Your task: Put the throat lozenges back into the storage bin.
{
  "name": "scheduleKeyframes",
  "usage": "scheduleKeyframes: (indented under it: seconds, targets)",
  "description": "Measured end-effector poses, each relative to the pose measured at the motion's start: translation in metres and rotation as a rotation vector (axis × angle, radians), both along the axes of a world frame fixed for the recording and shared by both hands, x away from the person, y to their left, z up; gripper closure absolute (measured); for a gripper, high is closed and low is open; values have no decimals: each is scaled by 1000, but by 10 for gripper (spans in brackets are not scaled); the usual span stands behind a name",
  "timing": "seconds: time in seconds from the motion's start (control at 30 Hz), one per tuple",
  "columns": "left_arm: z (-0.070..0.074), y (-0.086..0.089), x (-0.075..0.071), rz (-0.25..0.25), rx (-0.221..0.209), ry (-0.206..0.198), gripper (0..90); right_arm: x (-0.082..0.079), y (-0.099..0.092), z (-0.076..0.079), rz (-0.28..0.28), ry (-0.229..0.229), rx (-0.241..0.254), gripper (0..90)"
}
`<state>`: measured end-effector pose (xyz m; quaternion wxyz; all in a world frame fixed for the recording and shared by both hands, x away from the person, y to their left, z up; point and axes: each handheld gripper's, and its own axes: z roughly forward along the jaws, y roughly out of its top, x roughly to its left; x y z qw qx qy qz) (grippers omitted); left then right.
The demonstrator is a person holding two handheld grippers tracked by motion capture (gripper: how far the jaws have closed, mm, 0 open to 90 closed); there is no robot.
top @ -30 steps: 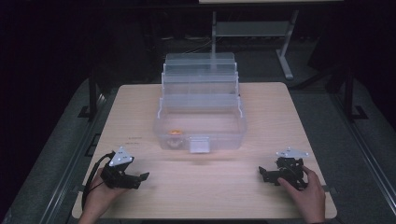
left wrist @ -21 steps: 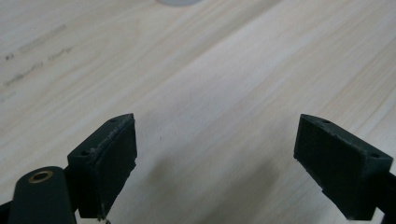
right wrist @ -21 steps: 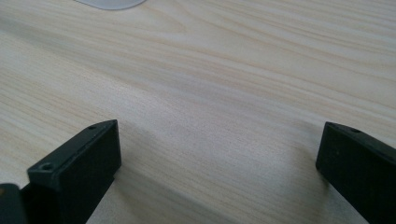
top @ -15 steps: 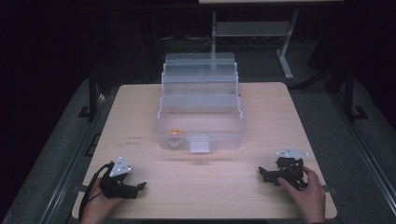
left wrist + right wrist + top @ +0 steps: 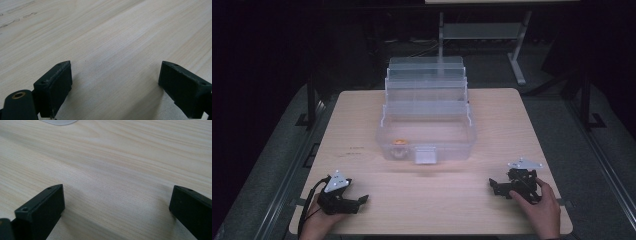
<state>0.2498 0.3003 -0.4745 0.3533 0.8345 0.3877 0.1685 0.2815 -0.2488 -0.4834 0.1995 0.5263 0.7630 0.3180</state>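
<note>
left gripper [image 5: 357, 201]: low on the table [image 5: 362, 120], near corner, jaws wide apart, holding nothing
right gripper [image 5: 495, 186]: other near corner, jaws wide apart, holding nothing
clear box [image 5: 427, 120]: open, mid table
orange bit [image 5: 400, 141]: inside box

Light is falling from above onto the table [image 5: 362, 115], while everything around it is sinking into near-black. The high view is looking soft and grainy. In both gripper views soft shadows are pooling between the jaws toward 6 o'clock.
</note>
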Motion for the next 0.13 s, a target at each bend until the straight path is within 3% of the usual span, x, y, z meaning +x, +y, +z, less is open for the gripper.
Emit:
scheduleKeyframes:
  seconds: [0.13]
  targets:
    - [0,0,0,0,-1,0,109,0,0,0,1,0,-2,0]
